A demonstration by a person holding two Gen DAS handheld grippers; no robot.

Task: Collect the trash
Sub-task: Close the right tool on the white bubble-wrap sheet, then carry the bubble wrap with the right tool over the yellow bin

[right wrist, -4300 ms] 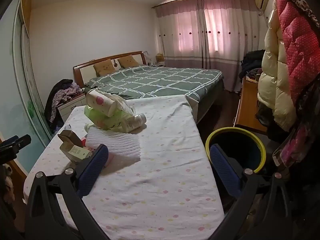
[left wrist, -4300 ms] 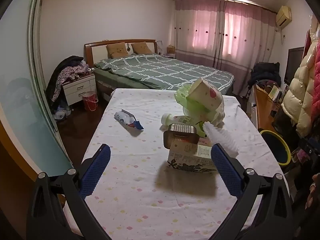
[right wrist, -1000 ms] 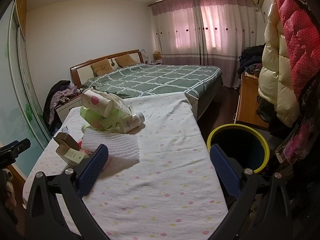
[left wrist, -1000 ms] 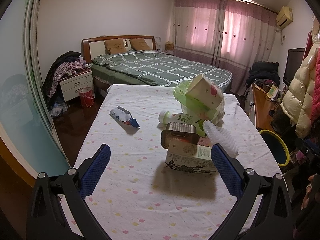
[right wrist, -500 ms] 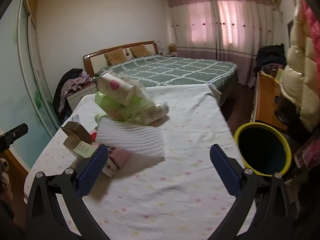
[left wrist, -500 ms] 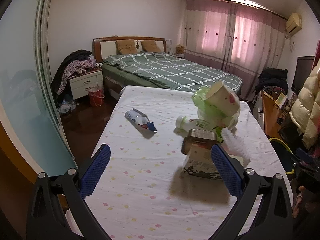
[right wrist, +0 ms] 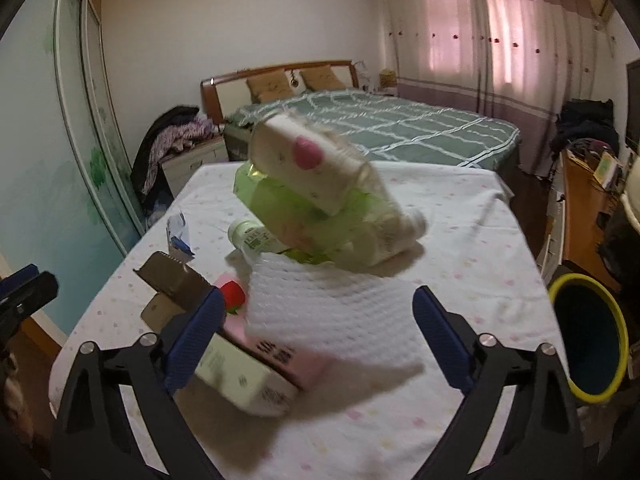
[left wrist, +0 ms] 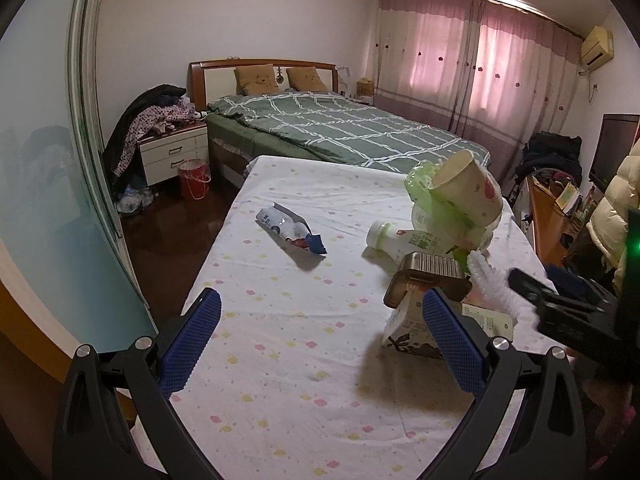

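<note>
- My left gripper (left wrist: 320,336) hangs over the worktop (left wrist: 280,360), a cloth-covered surface with a soft pastel dot print; its jaws stand wide with only cloth between the ribbed blue pads.
- My right gripper (right wrist: 316,336) has jaws spread wide as well, though they have just been closing a little; the white quilted foam sheet (right wrist: 332,312) lies between the pads, not pinched.
- The trash sits in one heap mid-worktop: a flat-sided carton (left wrist: 412,332) with an open folded top, a smooth white plastic bottle (left wrist: 404,240) on its side, crumpled green film (left wrist: 436,208), and a tapered paper cup (left wrist: 468,188) tipped on top.
- A crinkled glossy wrapper (left wrist: 290,232) lies apart, toward the left edge.
- The round bin (right wrist: 588,340), dark inside with a yellow rim, stands off the worktop's right side.
</note>
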